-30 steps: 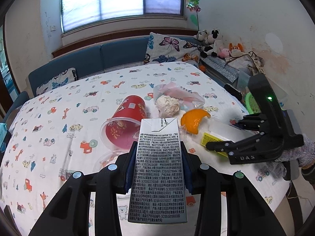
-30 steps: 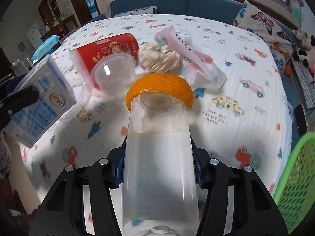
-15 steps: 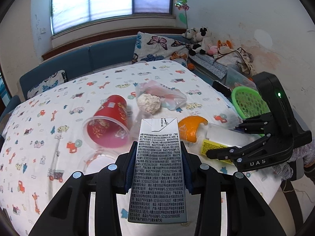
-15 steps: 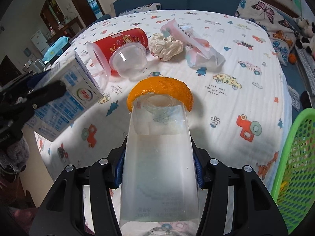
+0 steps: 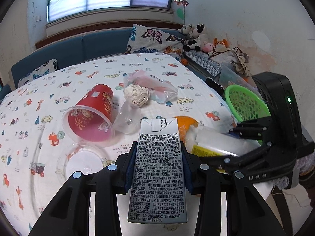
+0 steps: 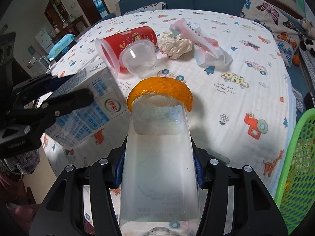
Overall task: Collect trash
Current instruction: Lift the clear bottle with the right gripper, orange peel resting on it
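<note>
The left gripper (image 5: 158,169) is clamped on a milk carton (image 5: 159,177), its blue pads pressed against the carton's narrow sides, the printed face turned to the camera and the top end jutting past the fingertips. The right gripper (image 6: 158,169) squeezes a clear plastic bottle (image 6: 159,157) lengthwise between its pads, the far end of the bottle overlapping an orange peel (image 6: 160,87). Both tools tilt downward above a table (image 6: 246,102) spread with a cartoon-print cloth, where a red cup (image 6: 128,41), a clear cup (image 6: 139,59), crumpled paper (image 6: 174,45) and a plastic wrapper (image 6: 206,45) lie. A green basket (image 6: 297,167) stands just beside the table's edge.
</note>
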A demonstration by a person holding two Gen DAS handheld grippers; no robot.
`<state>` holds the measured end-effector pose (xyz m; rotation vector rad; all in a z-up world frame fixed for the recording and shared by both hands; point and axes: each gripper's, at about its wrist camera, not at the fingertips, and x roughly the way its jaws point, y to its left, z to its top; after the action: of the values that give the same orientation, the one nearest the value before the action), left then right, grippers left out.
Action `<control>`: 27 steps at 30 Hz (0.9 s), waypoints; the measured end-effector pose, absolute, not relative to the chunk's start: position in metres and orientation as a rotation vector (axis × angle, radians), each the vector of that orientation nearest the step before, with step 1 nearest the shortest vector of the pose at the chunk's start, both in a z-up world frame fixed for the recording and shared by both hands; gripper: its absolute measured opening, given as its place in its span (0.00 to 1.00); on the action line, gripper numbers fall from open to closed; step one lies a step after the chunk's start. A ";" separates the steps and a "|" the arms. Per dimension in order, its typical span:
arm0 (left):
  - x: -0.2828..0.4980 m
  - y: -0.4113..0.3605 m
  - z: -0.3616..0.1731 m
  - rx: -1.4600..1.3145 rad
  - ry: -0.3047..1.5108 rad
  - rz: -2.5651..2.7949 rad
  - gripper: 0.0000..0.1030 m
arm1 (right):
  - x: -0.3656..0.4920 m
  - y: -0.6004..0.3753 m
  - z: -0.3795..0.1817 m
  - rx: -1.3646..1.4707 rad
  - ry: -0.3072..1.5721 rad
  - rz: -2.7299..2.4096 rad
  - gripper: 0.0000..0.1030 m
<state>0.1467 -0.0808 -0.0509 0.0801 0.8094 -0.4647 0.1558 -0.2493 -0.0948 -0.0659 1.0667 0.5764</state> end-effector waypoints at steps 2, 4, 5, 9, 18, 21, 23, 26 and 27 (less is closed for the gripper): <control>0.149 -0.082 -0.051 0.076 0.808 -0.466 0.38 | 0.155 -0.250 -0.096 -0.070 1.067 0.572 0.53; 0.151 -0.083 -0.051 0.071 0.807 -0.464 0.38 | 0.156 -0.252 -0.097 -0.059 1.075 0.571 0.53; 0.152 -0.083 -0.051 0.070 0.806 -0.463 0.38 | 0.156 -0.253 -0.100 -0.050 1.084 0.573 0.53; 0.155 -0.081 -0.049 0.066 0.803 -0.455 0.38 | 0.155 -0.255 -0.103 -0.047 1.085 0.577 0.54; 0.160 -0.077 -0.050 0.059 0.806 -0.441 0.38 | 0.159 -0.256 -0.093 -0.033 1.042 0.575 0.67; 0.161 -0.076 -0.050 0.060 0.805 -0.439 0.38 | 0.163 -0.254 -0.093 -0.017 1.045 0.581 0.68; 0.162 -0.074 -0.049 0.059 0.805 -0.436 0.38 | 0.165 -0.251 -0.094 -0.021 1.046 0.581 0.68; 0.163 -0.071 -0.048 0.054 0.801 -0.430 0.38 | 0.170 -0.249 -0.093 -0.002 1.047 0.582 0.73; 0.163 -0.069 -0.047 0.054 0.799 -0.426 0.38 | 0.172 -0.247 -0.093 0.001 1.048 0.584 0.73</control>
<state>0.1627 -0.0686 -0.0465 0.0543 0.7993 -0.4258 0.1716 -0.2472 -0.0929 0.0011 1.0478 0.5838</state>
